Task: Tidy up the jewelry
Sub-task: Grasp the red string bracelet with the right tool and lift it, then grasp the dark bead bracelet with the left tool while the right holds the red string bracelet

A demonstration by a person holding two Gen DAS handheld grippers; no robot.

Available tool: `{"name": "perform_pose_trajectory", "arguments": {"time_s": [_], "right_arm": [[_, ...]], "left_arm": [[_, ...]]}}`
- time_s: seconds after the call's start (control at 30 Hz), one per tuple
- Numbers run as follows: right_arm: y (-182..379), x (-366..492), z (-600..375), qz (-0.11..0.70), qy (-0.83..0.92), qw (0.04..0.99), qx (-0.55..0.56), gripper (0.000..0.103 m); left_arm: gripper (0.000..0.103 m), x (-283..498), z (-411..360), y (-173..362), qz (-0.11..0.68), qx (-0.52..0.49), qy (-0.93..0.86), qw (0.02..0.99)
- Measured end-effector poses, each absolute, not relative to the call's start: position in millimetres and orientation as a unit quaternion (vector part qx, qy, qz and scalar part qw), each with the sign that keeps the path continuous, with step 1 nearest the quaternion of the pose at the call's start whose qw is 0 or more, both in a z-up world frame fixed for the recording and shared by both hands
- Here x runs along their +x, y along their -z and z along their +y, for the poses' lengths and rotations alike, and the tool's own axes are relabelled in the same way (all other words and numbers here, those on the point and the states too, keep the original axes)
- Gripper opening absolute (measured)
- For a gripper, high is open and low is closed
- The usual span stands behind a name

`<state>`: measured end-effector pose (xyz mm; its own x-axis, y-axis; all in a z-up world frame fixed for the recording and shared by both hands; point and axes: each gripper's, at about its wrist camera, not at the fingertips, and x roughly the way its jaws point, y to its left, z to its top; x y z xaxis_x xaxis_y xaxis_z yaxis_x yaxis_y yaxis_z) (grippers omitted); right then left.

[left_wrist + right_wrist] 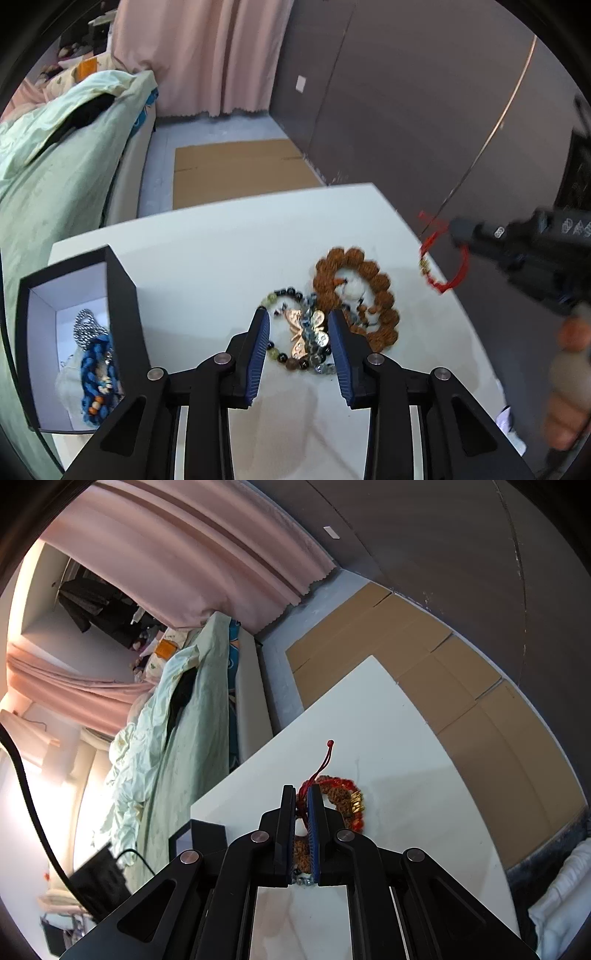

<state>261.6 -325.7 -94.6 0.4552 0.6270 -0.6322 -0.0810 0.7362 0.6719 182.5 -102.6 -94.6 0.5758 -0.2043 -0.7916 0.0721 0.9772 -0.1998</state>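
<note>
The left gripper (298, 325) hangs over a heap of jewelry on the white table (207, 251), its blue-padded fingers (258, 354) apart on either side of a rose-gold butterfly pendant (297, 334) and not pressing on anything. The pendant lies on a bracelet of dark and green beads (280, 295), tangled with pale blue glassy beads. Just to the right, touching that tangle, lies a large bracelet of rough brown seeds (373, 280).

To the left stands an open black box (122, 295) with a white inside. It holds a silver chain (86, 325) and a blue braided bracelet (96, 365).

The right gripper (302, 801) is clenched on a red cord bracelet (314, 777). In the left wrist view the bracelet dangles in the air off the table's right edge, with a small gold charm (424, 265) on it. A hand (569, 384) holds that gripper, blurred.

Beyond the table are flattened cardboard (240, 170) on the floor, a bed with pale green bedding (62, 155), a pink curtain (207, 55) and a dark wall (406, 92).
</note>
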Motion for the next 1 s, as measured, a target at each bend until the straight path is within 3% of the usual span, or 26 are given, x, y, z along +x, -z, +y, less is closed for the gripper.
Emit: {"name": "perform_pose_trajectory", "arguments": {"time_s": [0.27,0.37,0.43,1.0], "right_arm": [[95.5,264.0,-325.4,0.477,-0.221,0.798,0.294,0.008],[94.0,262.8,-323.9,0.476,-0.226,0.798,0.293,0.008],[93.3,261.3,-322.1,0.476,-0.227,0.798,0.291,0.008],[89.7,247.5,-319.7,0.473,-0.236,0.800,0.284,0.008]], "left_arm": [[0.035,189.5,-117.5,117.6,0.481,-0.050,0.083,0.871],[0.013,188.3,-118.9,126.0,0.490,-0.048,0.084,0.866],[0.010,186.8,-119.6,124.8,0.489,-0.049,0.084,0.867],[0.010,146.3,-91.6,45.9,0.395,-0.097,0.100,0.908]]}}
